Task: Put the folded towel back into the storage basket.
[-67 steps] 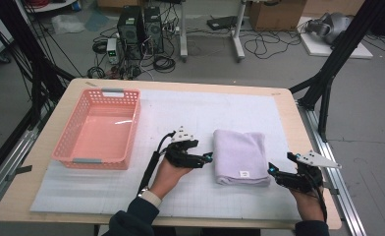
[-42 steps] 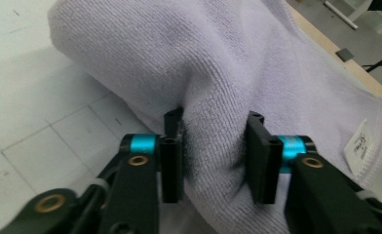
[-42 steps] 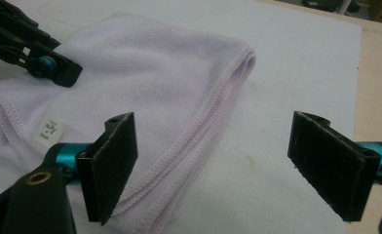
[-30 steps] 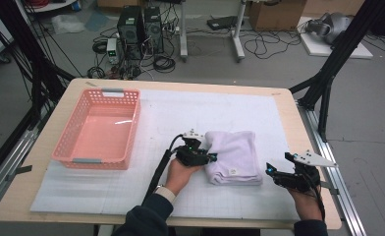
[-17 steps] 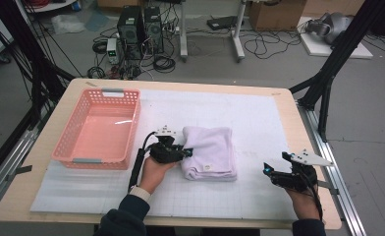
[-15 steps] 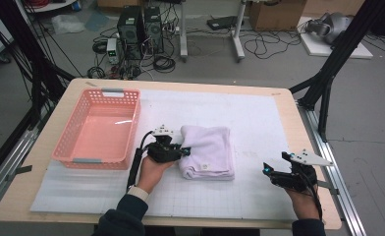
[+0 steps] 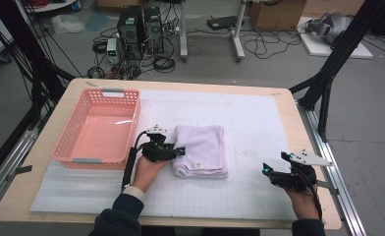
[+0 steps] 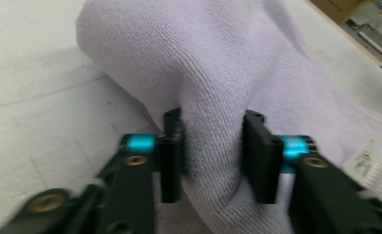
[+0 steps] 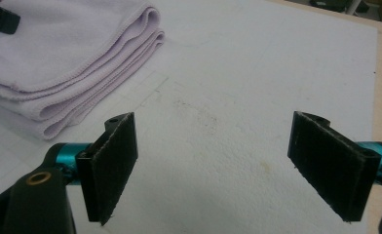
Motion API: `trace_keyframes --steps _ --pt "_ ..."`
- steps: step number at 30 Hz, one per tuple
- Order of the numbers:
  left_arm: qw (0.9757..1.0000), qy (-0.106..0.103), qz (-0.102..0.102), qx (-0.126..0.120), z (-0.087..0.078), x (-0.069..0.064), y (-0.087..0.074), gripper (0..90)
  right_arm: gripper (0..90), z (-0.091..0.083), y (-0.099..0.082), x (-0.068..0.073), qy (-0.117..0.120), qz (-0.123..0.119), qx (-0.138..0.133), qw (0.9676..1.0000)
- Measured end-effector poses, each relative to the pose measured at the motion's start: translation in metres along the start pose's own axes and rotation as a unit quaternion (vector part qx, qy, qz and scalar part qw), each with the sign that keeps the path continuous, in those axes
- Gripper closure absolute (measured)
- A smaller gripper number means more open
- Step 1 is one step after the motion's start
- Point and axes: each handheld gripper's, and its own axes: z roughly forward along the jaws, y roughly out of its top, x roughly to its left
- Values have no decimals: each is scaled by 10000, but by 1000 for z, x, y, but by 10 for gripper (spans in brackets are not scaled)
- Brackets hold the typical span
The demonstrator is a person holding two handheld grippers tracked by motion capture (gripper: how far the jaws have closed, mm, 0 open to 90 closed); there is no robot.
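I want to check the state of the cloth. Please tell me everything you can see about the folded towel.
The towel is pale lilac terry cloth, folded into a thick rectangle with several stacked layers and stitched hems. A small white label sits near one edge. It lies flat on the white gridded mat, to the right of the pink basket. The left tongs have just been opening; a raised fold of the towel stands between their jaws, with the pads close against it.

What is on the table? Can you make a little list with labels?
towel: folded pale lilac terry towel, mid-table on the white gridded mat
basket: pink plastic slotted basket, left of the towel
left gripper: jaws just opening, a towel fold between them
right gripper: open over the mat, apart from the towel
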Motion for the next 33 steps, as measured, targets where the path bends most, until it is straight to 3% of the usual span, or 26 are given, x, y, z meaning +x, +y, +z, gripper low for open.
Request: trace_keyframes --steps 1,3,7,11,16,17,18,24,28,29,30,31,33 --pt "10000 0 0 0 0 0 0 310 170 0 0 0 -3 4 0 10000" --pt "9999 -14 -112 52 1 1 0 314 171 0 0 0 6 -7 -3 10000" --pt "9996 -213 -137 112 5 -1 -1 430 171 1 0 1 9 -1 4 10000" --pt "9988 -487 -38 56 7 -2 -2 627 171 1 1 1 15 -17 -2 10000" --pt "9970 -637 340 -289 -2 -5 0 688 171 2 1 1 40 -15 0 10000" --pt "9970 -637 340 -289 -2 -5 0 691 171 2 1 1 45 -16 -1 10000" --pt "9943 -696 635 -508 -6 -9 1 693 171 2 1 1 39 -17 1 10000" --pt "9798 -940 1389 -1090 -19 -19 4 696 171 2 1 1 40 -27 -25 10000" --pt "9718 -1004 1684 -1308 -31 -24 7 698 171 3 1 2 51 -27 -11 10000" --pt "9718 -1004 1684 -1308 -31 -24 7 698 171 3 1 2 43 -20 -4 10000" --pt "9696 -1004 1786 -1337 -33 -25 8 698 171 3 1 2 42 -16 -6 10000" --pt "9658 -987 1948 -1398 -39 -28 10 699 171 3 1 2 45 -32 -2 10000" --pt "9633 -986 2043 -1434 -45 -30 12 699 171 3 1 2 56 -37 3 10000"
